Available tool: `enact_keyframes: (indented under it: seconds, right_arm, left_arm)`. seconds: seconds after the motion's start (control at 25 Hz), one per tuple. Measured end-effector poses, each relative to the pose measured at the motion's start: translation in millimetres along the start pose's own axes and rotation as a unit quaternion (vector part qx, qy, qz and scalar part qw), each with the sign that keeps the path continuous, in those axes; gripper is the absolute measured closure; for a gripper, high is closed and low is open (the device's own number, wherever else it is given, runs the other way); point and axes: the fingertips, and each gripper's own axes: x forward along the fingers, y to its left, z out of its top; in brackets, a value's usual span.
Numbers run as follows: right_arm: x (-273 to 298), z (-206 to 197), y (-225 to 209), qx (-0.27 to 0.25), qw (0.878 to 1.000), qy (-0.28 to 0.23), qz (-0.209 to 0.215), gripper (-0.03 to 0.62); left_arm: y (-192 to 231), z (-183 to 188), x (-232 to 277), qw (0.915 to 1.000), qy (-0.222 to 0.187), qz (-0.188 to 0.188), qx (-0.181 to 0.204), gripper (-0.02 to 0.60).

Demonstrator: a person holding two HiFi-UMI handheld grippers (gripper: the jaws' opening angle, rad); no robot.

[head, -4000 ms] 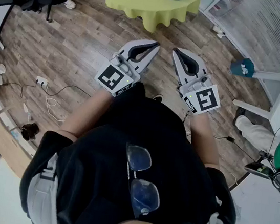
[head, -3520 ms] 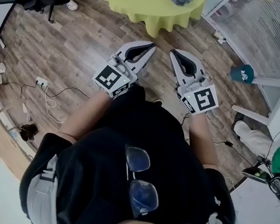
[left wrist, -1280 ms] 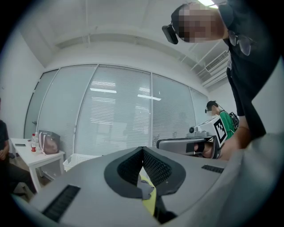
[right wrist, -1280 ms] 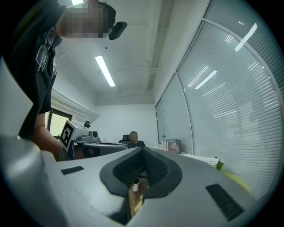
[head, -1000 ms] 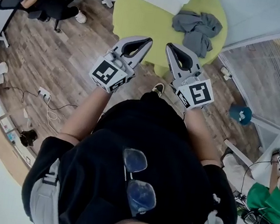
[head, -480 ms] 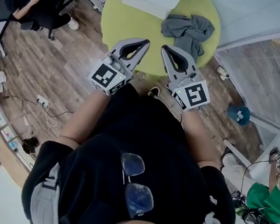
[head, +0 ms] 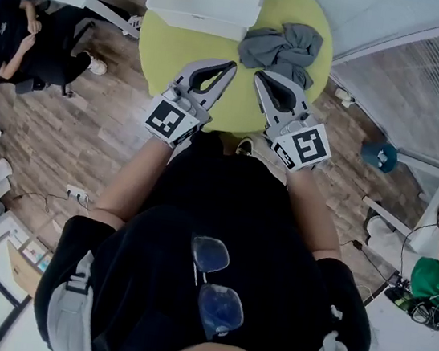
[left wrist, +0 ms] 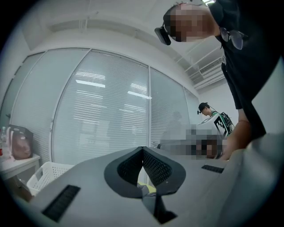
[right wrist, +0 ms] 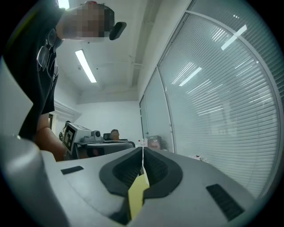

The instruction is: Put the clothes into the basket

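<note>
clothes (head: 284, 48), one crumpled grey heap, lie on the yellow-green tabletop (head: 165, 56) just right of the white basket (head: 200, 22), outside it. by my reading the task has not begun, and what shows of the basket holds no cloth. left gripper (head: 231, 67) and right gripper (head: 258, 76) hover nearer the person than the basket, fingers pressed together, empty. grasping and dropping the heap in remain.

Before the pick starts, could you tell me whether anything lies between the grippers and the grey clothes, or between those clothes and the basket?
Nothing visible does. The grey clothes lie heaped on the yellow-green table just beyond the left gripper and right gripper, both shut and empty. The white basket stands right next to the heap.
</note>
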Motion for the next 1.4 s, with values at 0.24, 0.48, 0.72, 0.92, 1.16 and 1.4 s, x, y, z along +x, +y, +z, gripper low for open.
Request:
enact_keyframes:
  seconds: [0.24,0.48,0.72,0.92,1.16,1.4]
  right_arm:
    - [33.4,-10.7,-25.5,0.006,0.998,0.010,-0.066,0.568]
    - [43.1,-32.9,-47.2,0.031,0.986,0.028,-0.159,0.568]
    - [36.2,-69.5,-72.3,0.050,0.971,0.088,-0.216,0.568]
    - [18.2,-102.3,-105.3,0.071,0.954,0.139,-0.256,0.568]
    - [-3.0,-148.7,-155.0,0.105,0.932,0.201,-0.283,0.566]
    - [-9.6,-190.9,-191.3,0.146,0.914,0.243,-0.290,0.513]
  left_arm:
    - [39.8,-18.6,18.1,0.9967,0.034,-0.071,0.019,0.571]
    - [55.0,-38.0,35.1,0.9895,0.039,-0.139,0.003,0.571]
    - [50.7,-60.4,57.4,0.9814,0.054,-0.184,0.010,0.571]
    - [43.2,-86.7,80.9,0.9797,0.067,-0.189,0.004,0.571]
    - [34.3,-115.8,118.3,0.9783,0.085,-0.189,-0.003,0.571]
    - [36.3,-139.5,145.0,0.9798,0.086,-0.180,-0.013,0.571]
